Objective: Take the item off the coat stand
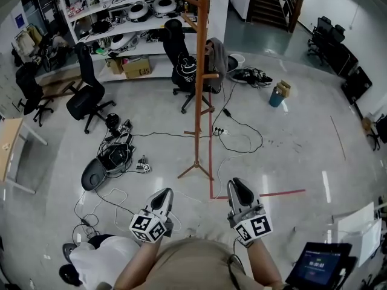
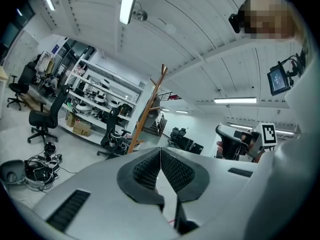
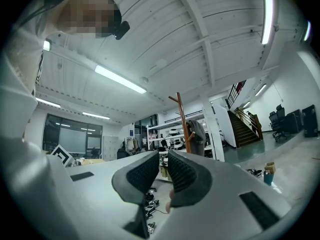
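2 grippers sit low in the head view, side by side and both empty. The left gripper [image 1: 162, 197] has its jaws closed, tips touching, with nothing between them. Well ahead of it, out of reach, stands the wooden coat stand [image 1: 202, 71] on its spread feet. A grey garment [image 1: 217, 54] hangs from a peg on the stand's right side, above and far ahead of both grippers. The right gripper [image 1: 239, 187] has its jaws drawn together on nothing, pointing toward the stand. A lit tablet [image 1: 317, 264] sits just to its right.
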A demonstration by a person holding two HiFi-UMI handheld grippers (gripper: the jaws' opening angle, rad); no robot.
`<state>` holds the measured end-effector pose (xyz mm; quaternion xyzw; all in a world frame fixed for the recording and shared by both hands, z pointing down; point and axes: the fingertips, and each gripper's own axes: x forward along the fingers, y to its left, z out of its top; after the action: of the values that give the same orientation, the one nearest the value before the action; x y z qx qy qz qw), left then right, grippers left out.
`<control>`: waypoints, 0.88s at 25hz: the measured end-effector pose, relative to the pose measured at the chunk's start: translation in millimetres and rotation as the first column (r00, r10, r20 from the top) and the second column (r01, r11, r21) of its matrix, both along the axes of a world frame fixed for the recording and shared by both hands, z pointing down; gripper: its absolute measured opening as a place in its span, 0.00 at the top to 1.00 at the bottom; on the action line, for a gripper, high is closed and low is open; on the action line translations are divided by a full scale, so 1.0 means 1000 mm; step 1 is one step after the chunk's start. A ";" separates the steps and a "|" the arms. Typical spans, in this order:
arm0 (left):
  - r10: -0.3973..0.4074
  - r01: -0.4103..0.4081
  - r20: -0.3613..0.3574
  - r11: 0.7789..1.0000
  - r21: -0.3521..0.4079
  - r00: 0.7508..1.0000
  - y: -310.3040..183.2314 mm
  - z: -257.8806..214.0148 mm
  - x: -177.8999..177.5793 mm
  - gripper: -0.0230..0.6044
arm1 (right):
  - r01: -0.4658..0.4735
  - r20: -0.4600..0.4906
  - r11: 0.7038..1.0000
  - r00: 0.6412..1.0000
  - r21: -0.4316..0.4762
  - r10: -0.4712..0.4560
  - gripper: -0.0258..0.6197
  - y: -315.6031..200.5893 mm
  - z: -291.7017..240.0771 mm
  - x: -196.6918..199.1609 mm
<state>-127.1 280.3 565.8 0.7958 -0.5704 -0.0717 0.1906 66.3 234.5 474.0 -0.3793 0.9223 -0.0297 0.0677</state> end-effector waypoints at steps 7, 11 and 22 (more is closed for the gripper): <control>-0.019 0.019 0.000 1.000 -0.010 1.000 -0.032 -0.007 0.016 0.93 | 0.012 -0.002 1.000 1.000 -0.016 -0.012 0.90 -0.038 0.000 0.015; -0.041 0.041 0.006 0.999 0.009 0.999 -0.049 -0.021 0.023 0.93 | 0.044 -0.012 0.999 0.999 -0.012 -0.044 0.90 -0.058 -0.008 0.019; -0.104 0.104 0.001 0.995 0.000 0.995 -0.065 -0.017 0.042 0.93 | 0.108 -0.033 0.994 0.993 -0.024 -0.109 0.90 -0.089 -0.001 0.031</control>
<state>-85.1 215.4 548.7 0.7651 -0.6110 -0.0811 0.1862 97.7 145.1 473.0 -0.3297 0.9422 -0.0372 0.0459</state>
